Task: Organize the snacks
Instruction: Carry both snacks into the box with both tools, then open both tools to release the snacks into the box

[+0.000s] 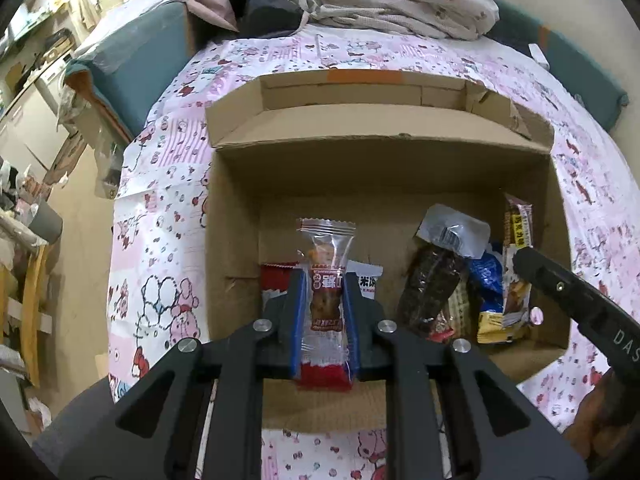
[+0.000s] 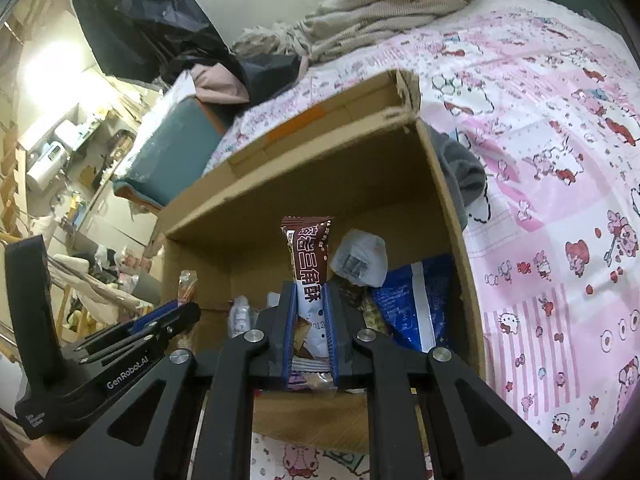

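An open cardboard box (image 1: 236, 208) lies on a pink cartoon-print sheet (image 1: 160, 184). My left gripper (image 1: 325, 280) is shut on a clear red-labelled snack packet (image 1: 326, 300), held upright over the box's near left. My right gripper (image 2: 311, 292) is shut on a brown and white snack packet (image 2: 308, 272), upright over the box (image 2: 320, 168). In the left wrist view the right gripper's finger (image 1: 560, 284) shows at the right beside that packet (image 1: 516, 264). The left gripper (image 2: 160, 320) shows at the left in the right wrist view.
Inside the box lie a dark snack bar (image 1: 432, 280), a blue packet (image 2: 408, 304), a yellow packet (image 1: 496, 324) and red and white packets (image 1: 276, 280). Bunched bedding (image 1: 392, 4) lies behind. A teal cushion (image 1: 136, 60) and room clutter are left.
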A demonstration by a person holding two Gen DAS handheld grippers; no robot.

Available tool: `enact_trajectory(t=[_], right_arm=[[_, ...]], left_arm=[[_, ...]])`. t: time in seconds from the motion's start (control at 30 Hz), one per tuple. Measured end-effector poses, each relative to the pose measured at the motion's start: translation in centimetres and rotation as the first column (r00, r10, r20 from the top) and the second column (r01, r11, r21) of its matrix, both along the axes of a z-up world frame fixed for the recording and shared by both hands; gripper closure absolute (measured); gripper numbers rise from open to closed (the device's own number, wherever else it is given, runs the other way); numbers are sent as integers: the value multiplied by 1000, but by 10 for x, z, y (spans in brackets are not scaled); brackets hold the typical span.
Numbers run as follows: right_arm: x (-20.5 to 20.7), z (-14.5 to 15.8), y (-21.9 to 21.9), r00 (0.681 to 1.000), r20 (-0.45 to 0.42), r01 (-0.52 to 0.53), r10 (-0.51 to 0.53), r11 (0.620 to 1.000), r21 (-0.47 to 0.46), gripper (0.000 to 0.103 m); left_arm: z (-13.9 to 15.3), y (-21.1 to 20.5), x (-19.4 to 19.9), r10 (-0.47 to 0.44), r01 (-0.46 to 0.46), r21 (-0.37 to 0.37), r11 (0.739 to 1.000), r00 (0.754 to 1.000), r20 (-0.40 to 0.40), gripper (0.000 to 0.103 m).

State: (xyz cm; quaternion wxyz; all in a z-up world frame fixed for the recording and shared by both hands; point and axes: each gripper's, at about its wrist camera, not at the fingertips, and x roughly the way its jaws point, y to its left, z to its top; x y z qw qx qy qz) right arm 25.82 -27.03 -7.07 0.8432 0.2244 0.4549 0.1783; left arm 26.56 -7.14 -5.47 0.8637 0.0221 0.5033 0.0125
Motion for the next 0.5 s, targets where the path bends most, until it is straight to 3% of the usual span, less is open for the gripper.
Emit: enact_trajectory(t=[0.1, 0.5], right_arm=[[3, -6, 6, 1000, -9, -11, 10, 999, -50, 89], [4, -8, 11, 1000, 2, -1, 1, 998, -62, 85]], left_arm=[[-12, -2, 3, -7, 7, 3, 1000, 1000, -6, 87], [-20, 0, 5, -21, 21, -27, 999, 1000, -2, 81]])
